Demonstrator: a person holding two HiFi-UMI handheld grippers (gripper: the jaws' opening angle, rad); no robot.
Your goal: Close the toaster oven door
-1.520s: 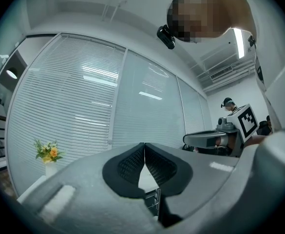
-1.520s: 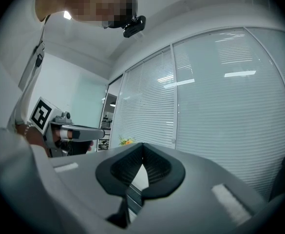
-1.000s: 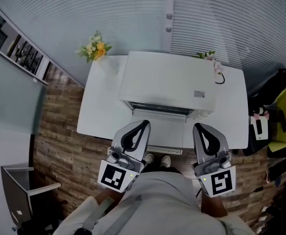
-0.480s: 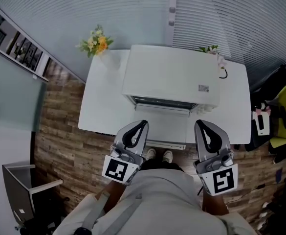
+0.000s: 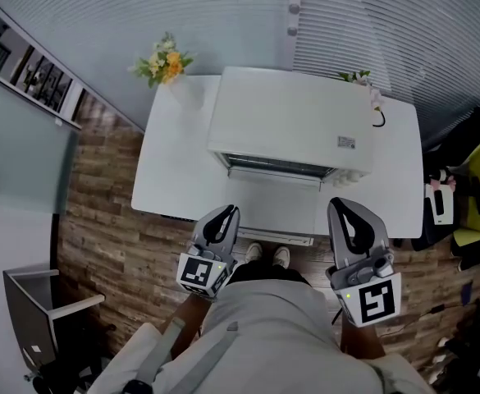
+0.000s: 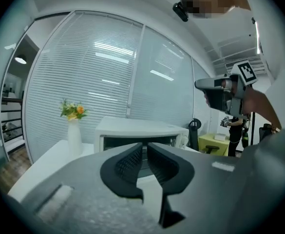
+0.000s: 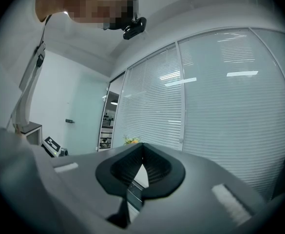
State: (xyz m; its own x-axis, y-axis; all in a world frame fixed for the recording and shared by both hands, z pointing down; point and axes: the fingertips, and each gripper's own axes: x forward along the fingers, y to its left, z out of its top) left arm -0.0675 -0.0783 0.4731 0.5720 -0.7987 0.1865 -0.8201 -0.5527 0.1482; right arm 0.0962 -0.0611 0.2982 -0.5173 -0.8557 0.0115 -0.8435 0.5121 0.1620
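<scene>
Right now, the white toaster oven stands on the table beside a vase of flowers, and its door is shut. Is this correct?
No. The head view shows the door open, folded down in front of the toaster oven. The rest is right.

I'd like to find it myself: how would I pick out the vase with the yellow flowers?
Find the white table with a toaster oven in its middle. The white vase stands at the table's back corner, left of the oven. Its yellow and orange flowers differ from the paler sprig at the oven's right.
</scene>
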